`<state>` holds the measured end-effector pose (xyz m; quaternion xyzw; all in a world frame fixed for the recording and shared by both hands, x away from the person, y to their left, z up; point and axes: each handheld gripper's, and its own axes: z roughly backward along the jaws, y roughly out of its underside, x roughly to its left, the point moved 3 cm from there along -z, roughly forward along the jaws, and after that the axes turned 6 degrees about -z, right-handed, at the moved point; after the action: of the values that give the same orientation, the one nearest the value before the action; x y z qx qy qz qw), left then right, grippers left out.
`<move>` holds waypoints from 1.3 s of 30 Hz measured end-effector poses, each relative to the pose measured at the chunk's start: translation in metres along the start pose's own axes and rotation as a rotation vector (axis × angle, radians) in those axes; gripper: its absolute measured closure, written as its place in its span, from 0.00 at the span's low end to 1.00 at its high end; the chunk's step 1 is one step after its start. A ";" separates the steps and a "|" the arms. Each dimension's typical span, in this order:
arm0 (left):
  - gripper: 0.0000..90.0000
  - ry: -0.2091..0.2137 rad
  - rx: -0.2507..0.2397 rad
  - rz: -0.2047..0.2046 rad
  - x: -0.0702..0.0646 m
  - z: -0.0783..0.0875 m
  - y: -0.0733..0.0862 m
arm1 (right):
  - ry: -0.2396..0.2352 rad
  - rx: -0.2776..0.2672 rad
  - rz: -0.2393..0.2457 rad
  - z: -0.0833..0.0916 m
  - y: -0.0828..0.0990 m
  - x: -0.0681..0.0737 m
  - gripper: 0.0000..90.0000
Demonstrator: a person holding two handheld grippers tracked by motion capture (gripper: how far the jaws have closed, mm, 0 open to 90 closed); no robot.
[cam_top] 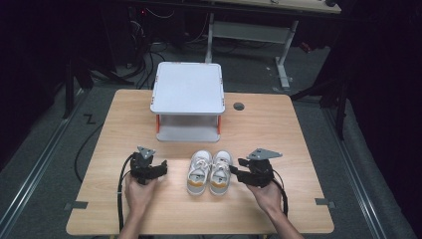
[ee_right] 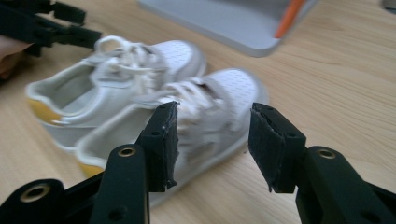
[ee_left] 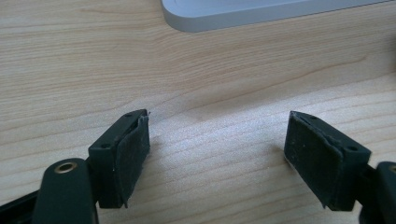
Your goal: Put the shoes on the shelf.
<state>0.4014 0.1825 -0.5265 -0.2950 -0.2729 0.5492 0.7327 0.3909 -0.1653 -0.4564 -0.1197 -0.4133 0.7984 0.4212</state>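
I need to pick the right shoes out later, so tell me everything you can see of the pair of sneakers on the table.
The pair of sneakers is small and white, with white laces, perforated toe caps and yellow-orange heel patches. They stand upright, side by side, toes toward the grey shelf stand, soles on the wooden table. Neither gripper touches them.

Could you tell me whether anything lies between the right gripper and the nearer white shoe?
Nothing visible does. The right gripper, jaws open and empty, sits beside the right-hand shoe with bare table between them; the other shoe lies beyond it.
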 end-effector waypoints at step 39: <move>0.30 0.069 0.021 0.041 -0.006 0.010 -0.005 | 0.379 0.008 -0.197 0.000 0.061 -0.119 0.44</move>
<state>0.3962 0.1768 -0.5168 -0.3114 -0.2356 0.5564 0.7335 0.4292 -0.2755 -0.5215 -0.2252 -0.3335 0.7181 0.5678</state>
